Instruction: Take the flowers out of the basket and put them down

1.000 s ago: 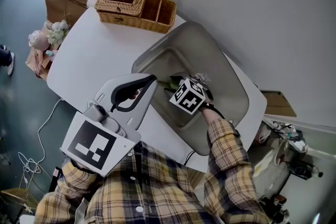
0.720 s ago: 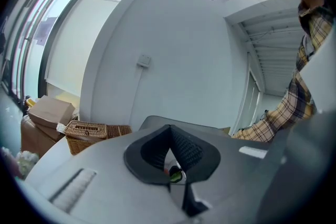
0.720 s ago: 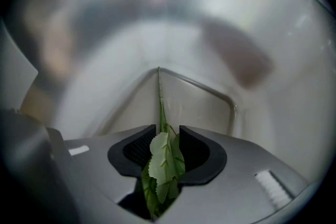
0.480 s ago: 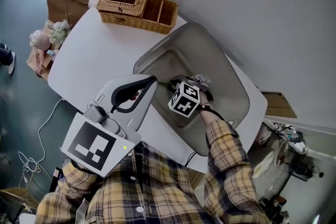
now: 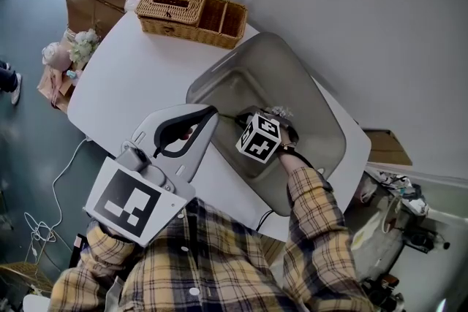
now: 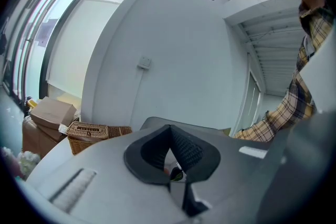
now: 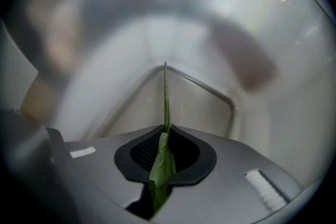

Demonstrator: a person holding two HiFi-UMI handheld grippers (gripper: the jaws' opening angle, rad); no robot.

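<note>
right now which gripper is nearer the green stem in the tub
Right. The right gripper is inside the grey tub, its jaws having just closed on the green stem; the left gripper is outside the rim.

The person wore a long-sleeved plaid shirt (image 5: 219, 267) in yellow, navy and white. The left gripper (image 6: 170, 139) and right gripper (image 7: 165, 139) had grey shells, black ribbed fingers (image 6: 190, 150) and white cubes (image 5: 134, 202) bearing black square markers.

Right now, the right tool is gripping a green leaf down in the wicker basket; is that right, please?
No: the right tool, whose jaws have just been closing on the green leaf, is down in the grey tub, not the wicker basket, which sits apart on the table; the head view shows it.
</note>
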